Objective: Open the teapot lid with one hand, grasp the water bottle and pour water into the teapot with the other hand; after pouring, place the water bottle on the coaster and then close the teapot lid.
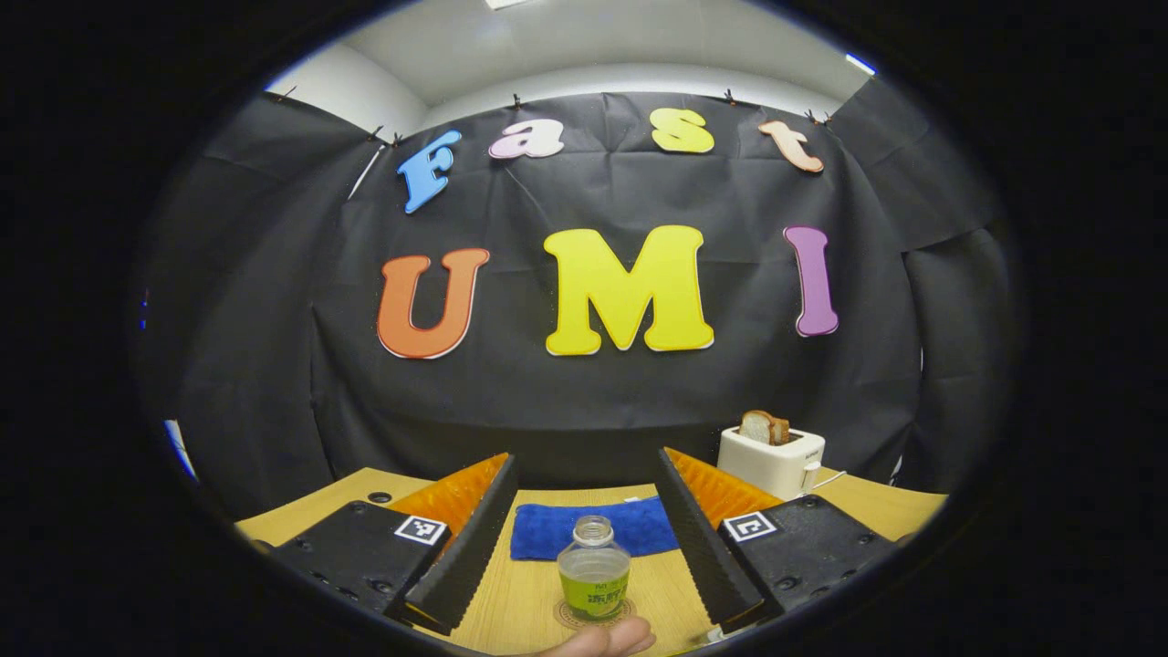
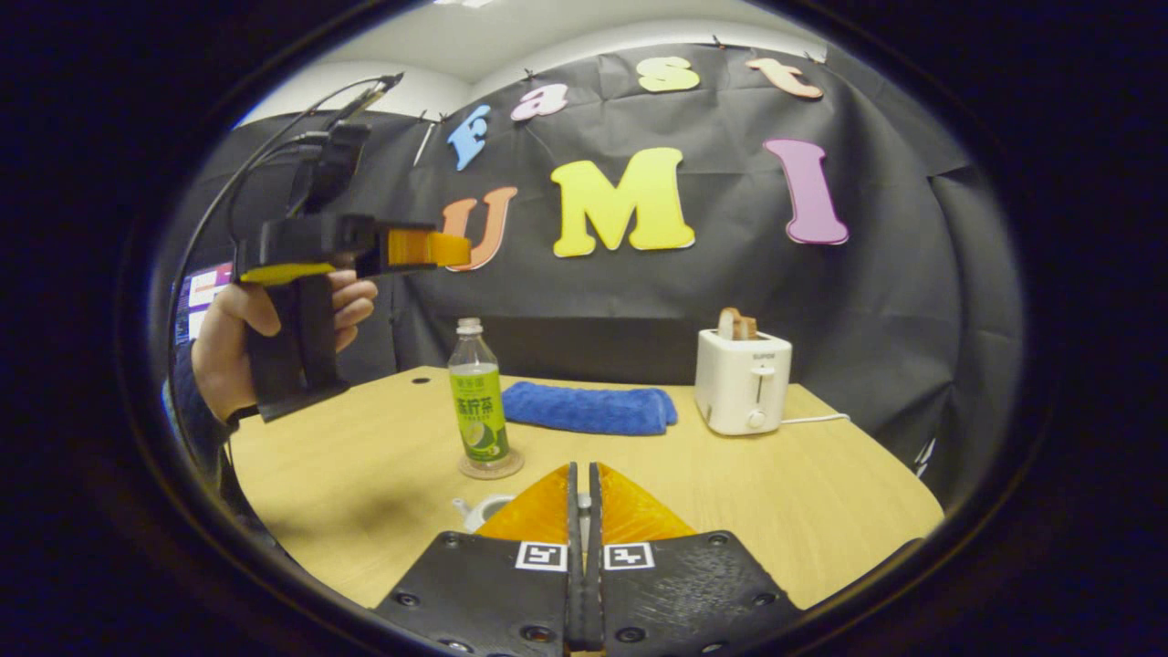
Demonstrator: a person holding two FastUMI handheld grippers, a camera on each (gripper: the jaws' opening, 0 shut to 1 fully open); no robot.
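Left claw (image 1: pixel 584 538) released, raised above the water bottle (image 1: pixel 593 570), which stands uncapped on its coaster (image 2: pixel 491 468). Right claw (image 2: pixel 584 511) clenched low over the worktop (image 2: pixel 365 474), teapot (image 2: pixel 479 511) just beside its fingers.

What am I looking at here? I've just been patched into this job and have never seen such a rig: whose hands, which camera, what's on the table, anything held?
There is no robot arm. A person holds a two-finger gripper in each hand, and each gripper carries its own fisheye camera.

The left gripper view looks along the left gripper, whose fingers are wide apart and hold nothing. The right gripper view looks along the right gripper, whose fingers are together; whether they pinch anything is hidden. That view also shows a hand holding the left gripper up above the table.

On the table stand a water bottle on its coaster, a blue towel and a toaster. A white edge, possibly the teapot, peeks beside the right fingers.
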